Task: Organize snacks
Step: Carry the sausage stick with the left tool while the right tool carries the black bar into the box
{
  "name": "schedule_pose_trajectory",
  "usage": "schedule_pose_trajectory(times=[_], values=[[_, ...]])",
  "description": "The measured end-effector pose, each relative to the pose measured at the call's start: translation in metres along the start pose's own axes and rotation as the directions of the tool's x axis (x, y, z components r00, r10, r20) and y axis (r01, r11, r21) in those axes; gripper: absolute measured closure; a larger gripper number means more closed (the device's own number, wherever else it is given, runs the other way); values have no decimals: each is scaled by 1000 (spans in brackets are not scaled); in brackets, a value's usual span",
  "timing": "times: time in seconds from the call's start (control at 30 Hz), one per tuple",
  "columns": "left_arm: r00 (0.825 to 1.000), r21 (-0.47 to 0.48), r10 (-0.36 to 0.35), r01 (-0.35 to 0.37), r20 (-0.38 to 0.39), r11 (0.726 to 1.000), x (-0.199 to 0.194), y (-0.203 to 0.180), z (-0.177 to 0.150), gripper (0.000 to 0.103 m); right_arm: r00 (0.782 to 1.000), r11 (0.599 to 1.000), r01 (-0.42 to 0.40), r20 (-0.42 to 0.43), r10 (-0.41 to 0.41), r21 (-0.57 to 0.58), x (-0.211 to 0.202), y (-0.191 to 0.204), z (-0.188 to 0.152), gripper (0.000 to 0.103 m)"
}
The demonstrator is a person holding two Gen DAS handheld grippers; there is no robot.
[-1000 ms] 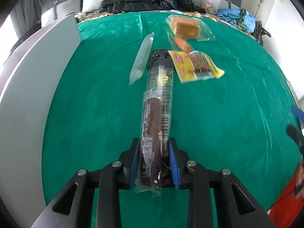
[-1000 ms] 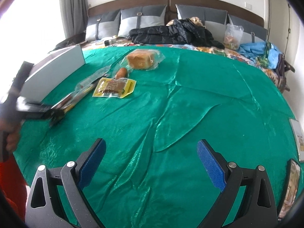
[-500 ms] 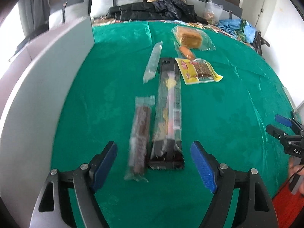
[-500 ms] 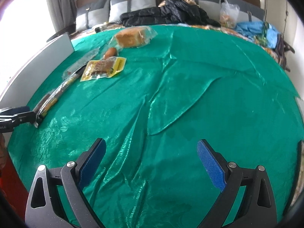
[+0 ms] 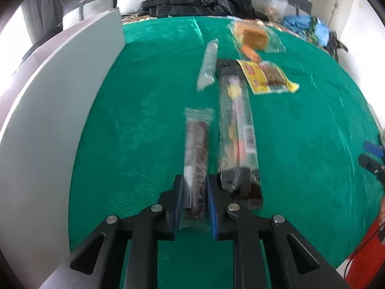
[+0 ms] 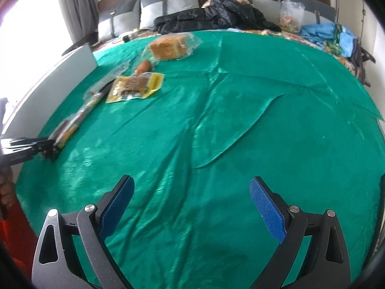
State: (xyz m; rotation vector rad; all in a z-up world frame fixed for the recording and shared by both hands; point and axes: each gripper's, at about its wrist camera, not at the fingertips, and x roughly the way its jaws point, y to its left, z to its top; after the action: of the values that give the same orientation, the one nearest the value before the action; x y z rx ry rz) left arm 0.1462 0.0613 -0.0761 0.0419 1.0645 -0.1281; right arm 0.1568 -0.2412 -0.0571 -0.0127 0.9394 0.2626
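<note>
My left gripper is shut on the near end of a brown snack bar in a clear wrapper, which lies lengthwise on the green cloth. Just right of it lies a long black snack pack. Farther back are a clear tube packet, a yellow packet, an orange sausage and wrapped bread. My right gripper hangs open over bare cloth, nothing between its fingers. In its view the left gripper shows at the far left by the long pack.
A grey panel stands along the left side of the cloth. Pillows, a black jacket and bags lie at the headboard end. The cloth is wrinkled in the middle. A hand and an orange sleeve show at the left edge.
The left gripper let go of the brown bar, which came to rest left of the long black pack, then shut on its near end again. The right gripper stayed open and tilted slightly.
</note>
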Motion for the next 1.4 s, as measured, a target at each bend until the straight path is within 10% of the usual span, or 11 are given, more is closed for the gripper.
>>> schedule_pose_trajectory(times=[0.3,0.57,0.67,0.87,1.23,1.4], values=[[999,-35,43,-42,19,998,-25,9,-43,86,955,947,-222,-146,260,234,45,95,60,5],[998,-27,52,-52,19,998,-19,11,-35,55,957,999,17,-292,-4,43,129,195,95,9],[999,-21,28,-27,31,999,-15,10,-32,84,965,994,82,-242,-98,-73,122,205,90,80],[993,-143,-104,111,51,983,-21,29,-35,86,965,993,-68,-246,90,96,75,158,66,88],[948,-232,-265,302,178,925,-83,39,-14,86,871,737,-410,-9,491,538,10,90,34,88],[934,-252,-266,324,239,912,-116,55,-8,86,819,656,-514,90,567,553,-12,94,50,88]])
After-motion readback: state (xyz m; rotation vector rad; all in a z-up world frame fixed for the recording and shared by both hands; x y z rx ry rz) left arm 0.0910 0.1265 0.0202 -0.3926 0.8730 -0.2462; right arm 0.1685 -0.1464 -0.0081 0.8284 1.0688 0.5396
